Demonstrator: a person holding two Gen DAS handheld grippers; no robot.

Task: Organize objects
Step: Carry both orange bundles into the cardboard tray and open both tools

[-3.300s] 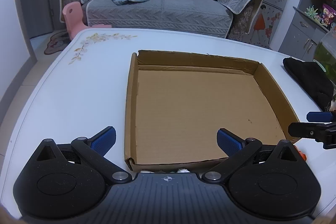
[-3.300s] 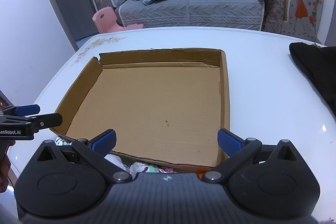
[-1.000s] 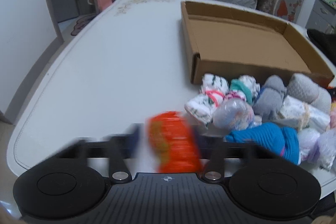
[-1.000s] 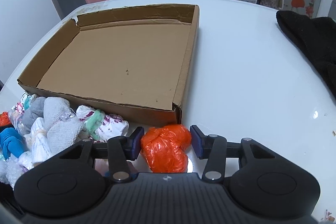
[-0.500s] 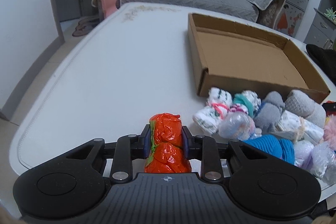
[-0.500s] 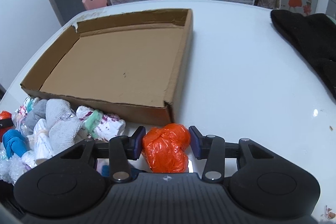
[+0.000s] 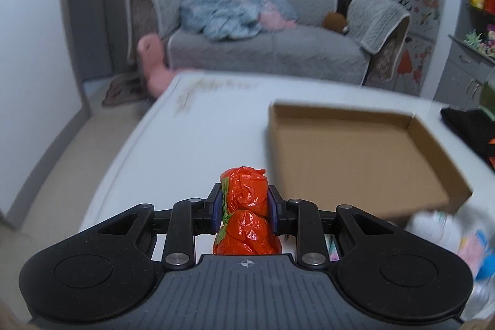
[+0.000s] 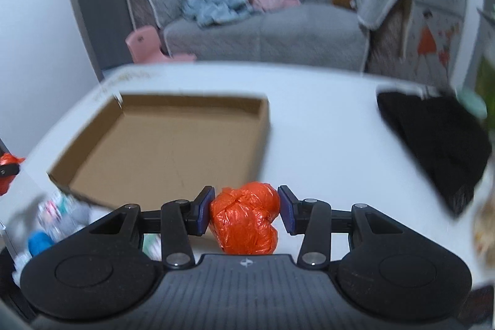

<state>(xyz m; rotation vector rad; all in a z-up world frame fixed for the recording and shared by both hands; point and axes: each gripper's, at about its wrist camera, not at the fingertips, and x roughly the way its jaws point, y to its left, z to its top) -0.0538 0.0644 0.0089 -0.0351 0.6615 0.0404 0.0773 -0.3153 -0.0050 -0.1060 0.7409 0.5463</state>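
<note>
Cardboard box (image 7: 349, 156) bare, orange bundles (image 7: 246, 215) outside

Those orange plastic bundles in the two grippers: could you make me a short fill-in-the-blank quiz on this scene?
1. The left gripper is shut on an orange plastic bundle tied with a ____ band.
2. The shallow cardboard tray holds ____.
3. The right gripper grips a crumpled bundle coloured ____.

Missing words: green; nothing; orange.
</note>
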